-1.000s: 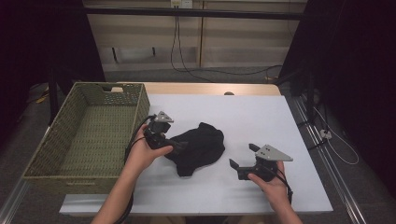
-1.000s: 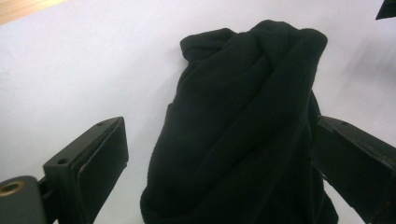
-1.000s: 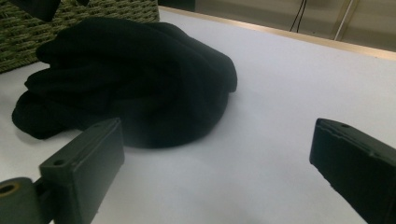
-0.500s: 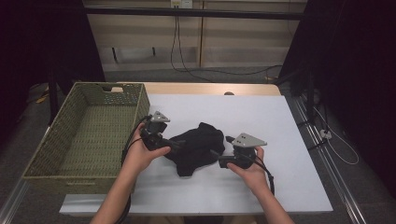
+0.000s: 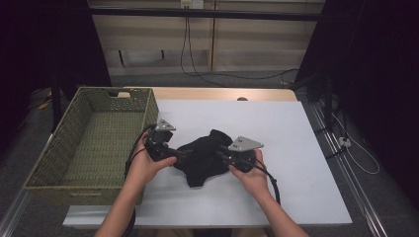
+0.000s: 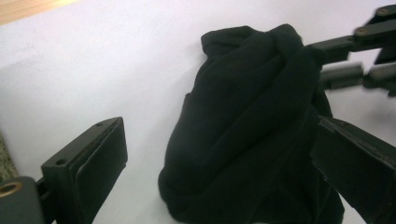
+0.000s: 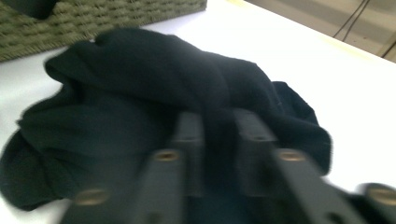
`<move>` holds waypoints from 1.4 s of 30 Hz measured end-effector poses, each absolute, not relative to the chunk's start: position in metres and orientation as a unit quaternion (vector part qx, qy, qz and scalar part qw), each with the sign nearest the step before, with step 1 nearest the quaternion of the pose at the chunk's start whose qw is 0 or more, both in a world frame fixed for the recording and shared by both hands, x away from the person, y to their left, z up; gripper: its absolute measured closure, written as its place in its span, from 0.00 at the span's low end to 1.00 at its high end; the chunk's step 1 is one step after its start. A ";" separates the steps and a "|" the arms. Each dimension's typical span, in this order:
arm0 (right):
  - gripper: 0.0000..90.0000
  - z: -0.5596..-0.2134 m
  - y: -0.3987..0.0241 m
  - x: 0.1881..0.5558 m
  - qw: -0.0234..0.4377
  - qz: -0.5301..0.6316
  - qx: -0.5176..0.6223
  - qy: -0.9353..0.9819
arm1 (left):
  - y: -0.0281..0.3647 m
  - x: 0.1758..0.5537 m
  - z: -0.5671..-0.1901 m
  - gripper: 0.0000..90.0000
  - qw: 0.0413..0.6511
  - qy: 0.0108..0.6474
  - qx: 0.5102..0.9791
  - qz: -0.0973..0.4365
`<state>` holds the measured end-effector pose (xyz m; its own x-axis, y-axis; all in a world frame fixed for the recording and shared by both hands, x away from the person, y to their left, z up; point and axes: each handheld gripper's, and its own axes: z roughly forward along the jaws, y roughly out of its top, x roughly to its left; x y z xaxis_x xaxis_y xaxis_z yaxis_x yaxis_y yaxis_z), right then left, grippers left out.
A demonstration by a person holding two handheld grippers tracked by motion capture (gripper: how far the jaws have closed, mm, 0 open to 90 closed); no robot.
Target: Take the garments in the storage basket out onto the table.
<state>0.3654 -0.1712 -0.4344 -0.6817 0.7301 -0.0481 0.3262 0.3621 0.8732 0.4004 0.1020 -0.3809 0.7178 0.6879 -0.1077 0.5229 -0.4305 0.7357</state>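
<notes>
Here my right tool [image 5: 223, 150] has just been closing, and in the right gripper view its jaws stand near together with a fold of the black cloth [image 5: 202, 158] pinched between them. So it has hold of the cloth at that cloth's right edge, as the high view has it. The view along those jaws is blurred, yet the fold between the pads [image 7: 190, 135] reads plainly enough.

My left tool [image 5: 173, 154] is at the cloth's other side. In the left gripper view its jaws stand wide: one pad [image 6: 100, 156] is off over bare counter, well apart from the cloth, while the other jaw lies against the dark heap. Nothing is pressed between them, so I call it open and holding nothing.

The cloth lies bunched in a low heap on the white counter [image 5: 296, 148], between my two tools, a little nearer my side than the middle. My hands come in from below, one on each tool, and cables trail back from both.

Further out, to the left, a woven basket [image 5: 74, 148] stands on the counter's left end, its near wall just beside my left hand [image 5: 143, 165]. In the right gripper view the basket's wall rises just beyond the cloth. To the right of the cloth the counter runs on bare.
</notes>
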 end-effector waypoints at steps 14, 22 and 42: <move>0.93 -0.433 -0.225 0.350 0.197 0.473 0.390 0.765 | 0.096 0.403 -0.384 0.05 0.392 0.358 0.840 0.109; 0.93 -0.437 -0.259 0.340 0.196 0.461 0.430 0.751 | 0.085 0.406 -0.384 0.05 0.392 0.345 0.846 0.103; 0.64 -0.450 -0.287 0.322 0.189 0.433 0.462 0.750 | 0.064 0.416 -0.389 0.07 0.392 0.330 0.853 0.102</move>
